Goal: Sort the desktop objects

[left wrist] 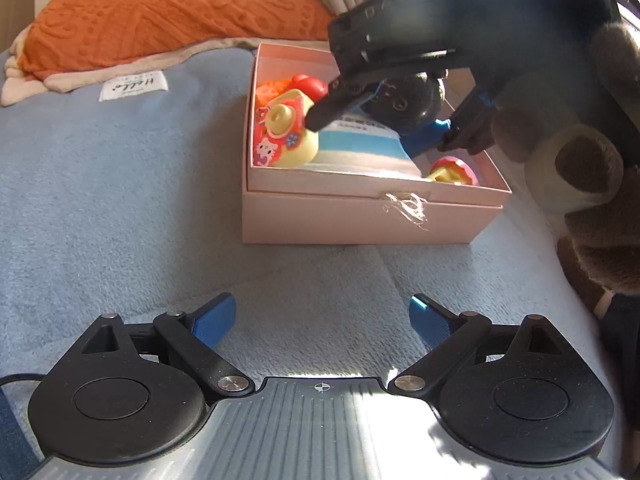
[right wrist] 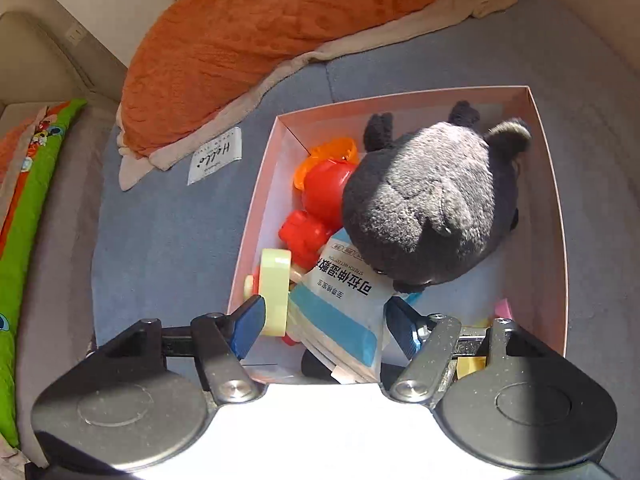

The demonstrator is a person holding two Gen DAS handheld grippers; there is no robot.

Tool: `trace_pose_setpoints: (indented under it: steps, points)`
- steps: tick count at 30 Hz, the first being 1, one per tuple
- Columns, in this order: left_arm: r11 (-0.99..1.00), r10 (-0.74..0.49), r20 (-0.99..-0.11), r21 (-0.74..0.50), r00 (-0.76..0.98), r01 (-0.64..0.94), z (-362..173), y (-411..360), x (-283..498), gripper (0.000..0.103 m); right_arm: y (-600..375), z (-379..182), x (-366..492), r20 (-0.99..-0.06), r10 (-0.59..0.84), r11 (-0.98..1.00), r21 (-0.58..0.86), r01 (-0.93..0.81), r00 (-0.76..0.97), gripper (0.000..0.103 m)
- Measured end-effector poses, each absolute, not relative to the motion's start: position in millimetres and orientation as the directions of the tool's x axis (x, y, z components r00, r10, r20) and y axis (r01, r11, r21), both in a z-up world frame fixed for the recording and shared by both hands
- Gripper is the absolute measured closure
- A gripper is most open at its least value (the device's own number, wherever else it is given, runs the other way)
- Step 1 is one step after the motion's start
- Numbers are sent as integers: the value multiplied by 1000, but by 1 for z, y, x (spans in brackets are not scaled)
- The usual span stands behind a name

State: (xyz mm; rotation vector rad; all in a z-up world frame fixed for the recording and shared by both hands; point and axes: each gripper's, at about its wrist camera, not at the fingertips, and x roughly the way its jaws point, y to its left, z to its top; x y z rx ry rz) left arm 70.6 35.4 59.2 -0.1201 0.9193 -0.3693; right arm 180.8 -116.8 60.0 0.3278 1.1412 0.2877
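A pink box [left wrist: 360,216] stands open on the blue blanket [left wrist: 120,200]. Inside it lie a black plush [right wrist: 432,200], a blue-and-white wipes packet [right wrist: 340,312], a yellow toy camera [left wrist: 288,128] and red toys [right wrist: 324,192]. My right gripper [right wrist: 326,330] reaches down into the box [right wrist: 556,200]. The packet lies between its parted fingers, with a gap on the left side. From the left wrist view the right gripper [left wrist: 384,132] hangs over the packet [left wrist: 360,148], in front of the plush [left wrist: 412,96]. My left gripper [left wrist: 322,320] is open and empty over the blanket, short of the box.
A brown teddy bear [left wrist: 580,160] sits right of the box. An orange throw [left wrist: 168,12] lies behind it, with a white "Hello" label [left wrist: 134,86] on the blanket. A green patterned cloth [right wrist: 32,200] runs along the far left. A pink-and-yellow toy [left wrist: 456,170] lies in the box's near right corner.
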Motion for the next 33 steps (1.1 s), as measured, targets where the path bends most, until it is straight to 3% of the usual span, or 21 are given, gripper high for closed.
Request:
trace_pose_setpoints:
  steps: [8, 13, 16, 18, 23, 26, 29, 32, 33]
  points:
    - [934, -357, -745, -262, 563, 245, 63, 38, 69, 6, -152, 93, 173, -816, 341, 932, 359, -54, 467, 39]
    - [943, -333, -750, -245, 571, 227, 63, 39, 71, 6, -172, 120, 158, -746, 375, 917, 386, -101, 550, 39]
    - [944, -328, -753, -240, 570, 226, 62, 38, 72, 6, -182, 132, 161, -714, 308, 933, 357, -52, 628, 39]
    - [944, -329, -755, -238, 568, 230, 61, 37, 72, 6, -185, 129, 172, -717, 266, 943, 334, -18, 644, 39]
    - [947, -319, -759, -230, 568, 225, 60, 37, 73, 6, -177, 86, 190, -796, 240, 952, 305, 27, 555, 53]
    - [948, -317, -756, -233, 572, 217, 60, 39, 73, 6, -163, 66, 174, -813, 204, 970, 243, 0, 545, 41]
    - [949, -312, -755, -229, 577, 215, 60, 38, 73, 4, -156, 64, 164, -815, 177, 982, 181, -47, 552, 41]
    - [959, -281, -756, -193, 592, 209, 57, 37, 71, 2, -168, 82, 151, -784, 222, 967, 253, -27, 579, 41]
    - [962, -267, -755, -179, 599, 204, 56, 37, 70, 2, -172, 90, 140, -764, 216, 966, 259, -17, 608, 36]
